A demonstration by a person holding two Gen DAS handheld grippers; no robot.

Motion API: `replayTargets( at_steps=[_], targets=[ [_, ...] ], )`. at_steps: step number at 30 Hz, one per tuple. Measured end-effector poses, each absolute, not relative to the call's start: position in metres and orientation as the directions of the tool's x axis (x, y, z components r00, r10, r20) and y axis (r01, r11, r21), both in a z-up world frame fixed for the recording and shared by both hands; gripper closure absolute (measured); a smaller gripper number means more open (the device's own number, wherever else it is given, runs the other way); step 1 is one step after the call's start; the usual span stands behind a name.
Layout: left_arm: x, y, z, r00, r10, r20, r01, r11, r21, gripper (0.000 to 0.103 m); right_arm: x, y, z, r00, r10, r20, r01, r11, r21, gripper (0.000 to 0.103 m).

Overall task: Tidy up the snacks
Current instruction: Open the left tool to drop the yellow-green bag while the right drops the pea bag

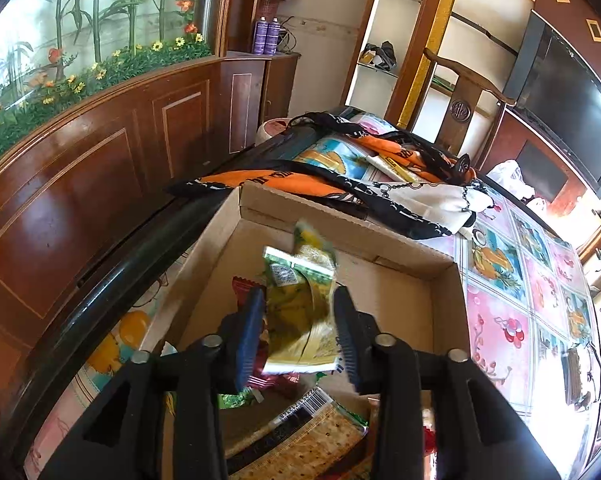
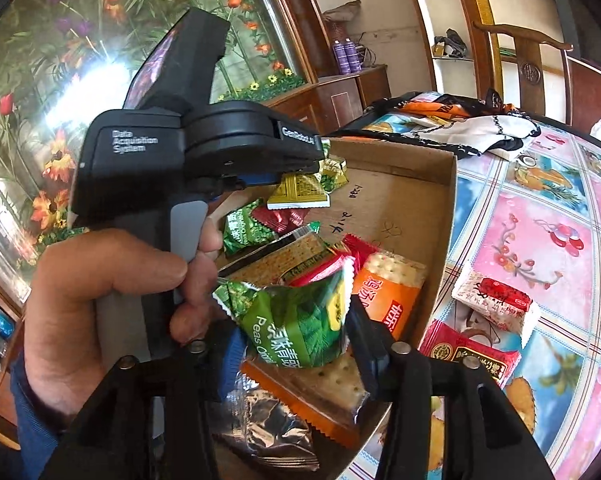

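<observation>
Bright daylight, window glare blown out, fisheye-warped edges, slight blur

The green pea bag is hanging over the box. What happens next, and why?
Probably the right tool should open and drop the green pea bag into the cardboard box. The bag hangs pinched right above the snacks already inside. The left tool, open, has let its yellow packet go over the box.

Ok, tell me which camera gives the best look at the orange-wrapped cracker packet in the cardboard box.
The right wrist view: the orange-wrapped cracker packet lies in plain sight in the cardboard box, beyond the green pea packet in the right gripper. In the left wrist view I cannot pick it out; the left gripper blocks that part of the box.
</observation>
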State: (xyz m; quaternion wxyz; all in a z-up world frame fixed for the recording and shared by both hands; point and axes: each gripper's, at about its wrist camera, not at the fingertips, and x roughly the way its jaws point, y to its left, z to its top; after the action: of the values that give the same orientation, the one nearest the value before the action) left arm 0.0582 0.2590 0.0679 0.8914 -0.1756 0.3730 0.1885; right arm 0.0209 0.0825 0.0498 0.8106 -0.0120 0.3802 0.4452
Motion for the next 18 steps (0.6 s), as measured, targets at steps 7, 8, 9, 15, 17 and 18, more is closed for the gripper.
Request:
replayTargets(
  at_steps=[7,8,9,15,17,18],
  targets=[
    [0.053,0.259,0.075,0.688,0.195,-0.699,-0.460,0.862,-0.213,0.056,0.016,0.069,0.060,0.318,0.731,-0.604,-0.732,0.594,0.334,0.042],
    [0.052,0.259,0.077,0.697,0.189,-0.691,-0.454,0.863,-0.222,0.055,0.017,0.064,0.064,0.321,0.736,-0.596,-0.729,0.594,0.341,0.042],
    [0.050,0.257,0.079,0.710,0.182,-0.680,-0.444,0.866,-0.232,0.055,0.017,0.059,0.067,0.322,0.741,-0.589,-0.727,0.592,0.348,0.042],
    [0.046,0.240,0.091,0.765,0.119,-0.633,-0.360,0.894,-0.267,0.052,0.031,-0.005,0.082,0.425,0.732,-0.533,-0.663,0.652,0.367,0.040],
    [0.046,0.231,0.094,0.779,0.093,-0.620,-0.325,0.906,-0.272,0.052,0.040,-0.025,0.080,0.471,0.693,-0.546,-0.614,0.702,0.360,0.039],
    [0.046,0.227,0.095,0.783,0.080,-0.617,-0.307,0.912,-0.272,0.052,0.050,-0.035,0.076,0.496,0.657,-0.567,-0.576,0.738,0.352,0.039]
  ],
)
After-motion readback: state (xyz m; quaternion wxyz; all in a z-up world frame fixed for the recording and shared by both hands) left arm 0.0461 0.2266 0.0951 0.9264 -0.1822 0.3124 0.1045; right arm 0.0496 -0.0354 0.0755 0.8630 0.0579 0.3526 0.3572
